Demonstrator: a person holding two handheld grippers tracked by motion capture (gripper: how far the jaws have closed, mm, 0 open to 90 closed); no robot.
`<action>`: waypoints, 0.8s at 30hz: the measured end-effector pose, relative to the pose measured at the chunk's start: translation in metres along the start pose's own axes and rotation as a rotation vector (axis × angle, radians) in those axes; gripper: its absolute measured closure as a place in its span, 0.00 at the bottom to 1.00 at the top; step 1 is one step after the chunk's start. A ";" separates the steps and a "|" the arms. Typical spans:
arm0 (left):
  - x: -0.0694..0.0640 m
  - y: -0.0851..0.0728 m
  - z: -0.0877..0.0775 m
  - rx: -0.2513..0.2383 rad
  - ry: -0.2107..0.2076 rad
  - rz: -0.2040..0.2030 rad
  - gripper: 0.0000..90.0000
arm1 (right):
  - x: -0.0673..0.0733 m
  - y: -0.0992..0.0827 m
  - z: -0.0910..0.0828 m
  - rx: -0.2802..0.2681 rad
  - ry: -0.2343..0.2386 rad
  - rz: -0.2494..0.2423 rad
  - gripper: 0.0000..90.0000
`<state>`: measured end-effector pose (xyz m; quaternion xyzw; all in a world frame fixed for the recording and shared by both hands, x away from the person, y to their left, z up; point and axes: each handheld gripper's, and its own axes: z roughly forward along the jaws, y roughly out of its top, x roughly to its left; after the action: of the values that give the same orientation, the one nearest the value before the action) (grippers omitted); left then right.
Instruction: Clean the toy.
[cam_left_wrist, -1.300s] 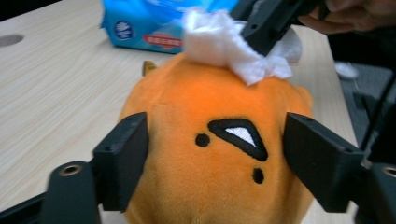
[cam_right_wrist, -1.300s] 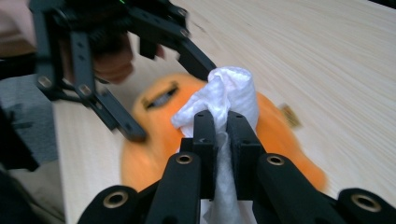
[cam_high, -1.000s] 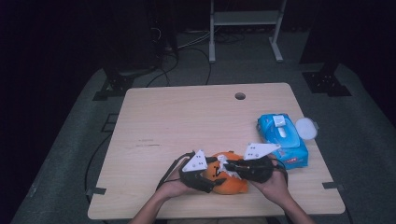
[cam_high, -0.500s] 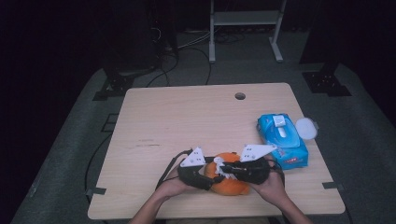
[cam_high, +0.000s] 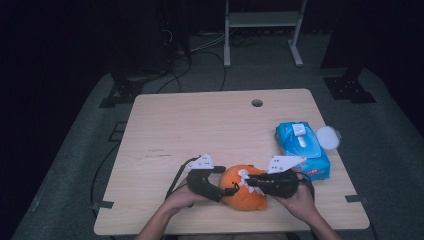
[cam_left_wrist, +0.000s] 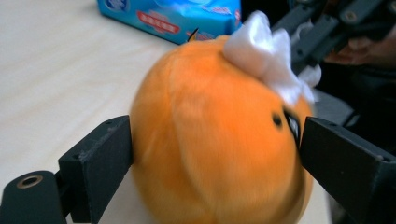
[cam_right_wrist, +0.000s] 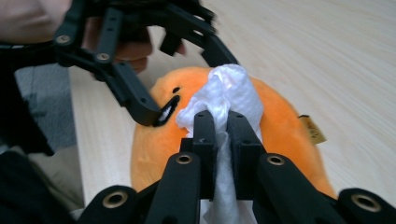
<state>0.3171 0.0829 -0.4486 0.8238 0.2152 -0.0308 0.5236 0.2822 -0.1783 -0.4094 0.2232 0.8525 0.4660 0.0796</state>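
Note:
A round orange plush toy (cam_high: 245, 192) (cam_left_wrist: 215, 135) (cam_right_wrist: 280, 121) sits near the front edge of the wooden table (cam_high: 200, 125). My left gripper (cam_high: 227, 191) (cam_left_wrist: 217, 140) has the plush between its jaws. They have just been opening and now stand wide at the toy's two sides, without denting it. From the right, my right gripper (cam_high: 248, 181) (cam_right_wrist: 222, 121) is shut on a crumpled white tissue (cam_high: 244, 176) (cam_left_wrist: 266, 51) (cam_right_wrist: 229, 88), which rests on top of the plush by its face.
A blue pack of wet wipes (cam_high: 302, 147) (cam_left_wrist: 173, 14) lies at the table's right, a round white lid (cam_high: 327, 136) beside it. There is a cable hole (cam_high: 257, 103) near the far edge. Bare wood stretches to the left and behind the toy.
The left gripper's jaws have spread wider around the plush, which now looks rounder. Both hands have stayed in place, and the right gripper still holds the tissue on the toy.

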 end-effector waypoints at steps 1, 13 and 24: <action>0.000 0.000 0.002 0.007 0.002 -0.004 0.11 | 0.002 0.000 0.001 0.001 0.009 -0.003 0.92; -0.022 0.011 -0.009 -0.061 0.168 0.349 0.45 | -0.002 0.017 -0.012 -0.087 -0.055 0.004 0.92; -0.005 0.002 -0.005 -0.023 0.054 0.088 0.13 | -0.002 0.003 -0.001 -0.011 -0.037 -0.004 0.92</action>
<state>0.3129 0.0848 -0.4432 0.8270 0.1934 0.0170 0.5277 0.2841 -0.1788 -0.4064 0.2295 0.8488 0.4663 0.0977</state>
